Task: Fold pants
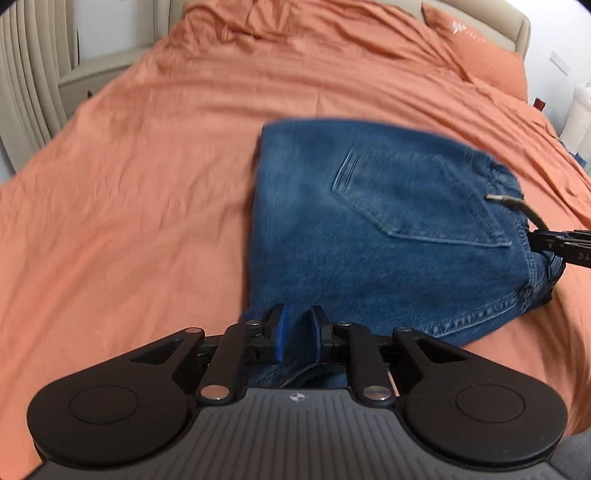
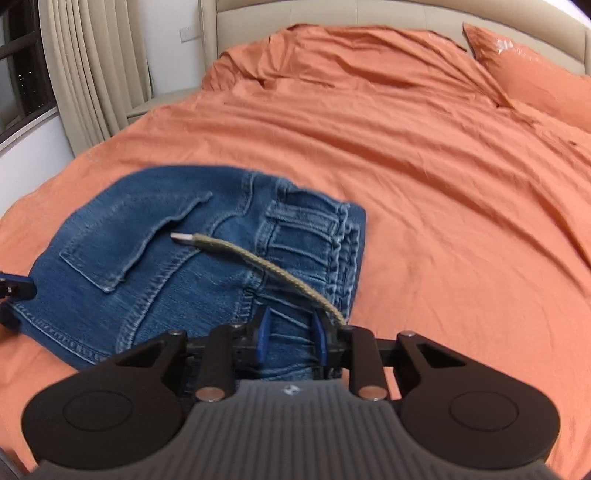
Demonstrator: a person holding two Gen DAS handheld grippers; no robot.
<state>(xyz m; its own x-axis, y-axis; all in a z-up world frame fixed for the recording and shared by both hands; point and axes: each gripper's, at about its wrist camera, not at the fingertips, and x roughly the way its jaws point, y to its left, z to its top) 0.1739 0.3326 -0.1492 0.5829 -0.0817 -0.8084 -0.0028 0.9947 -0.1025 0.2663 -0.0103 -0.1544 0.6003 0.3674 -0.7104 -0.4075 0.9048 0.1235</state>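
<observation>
The blue denim pants (image 1: 373,229) lie folded into a compact stack on the orange bed, back pocket up; they also show in the right wrist view (image 2: 155,266). My left gripper (image 1: 297,325) is shut on the near edge of the stack, denim between its blue pads. My right gripper (image 2: 291,328) is shut on the elastic waistband end. A khaki drawstring (image 2: 258,264) with a metal tip lies across the denim. The right gripper's fingers (image 1: 554,245) show at the right edge of the left view, and the left gripper's fingertips (image 2: 14,288) at the left edge of the right view.
The orange bedsheet (image 1: 147,184) is wrinkled and spreads wide around the pants. An orange pillow (image 2: 535,85) lies at the far right by the beige headboard (image 2: 332,14). Beige curtains (image 2: 88,74) and a window are at the left.
</observation>
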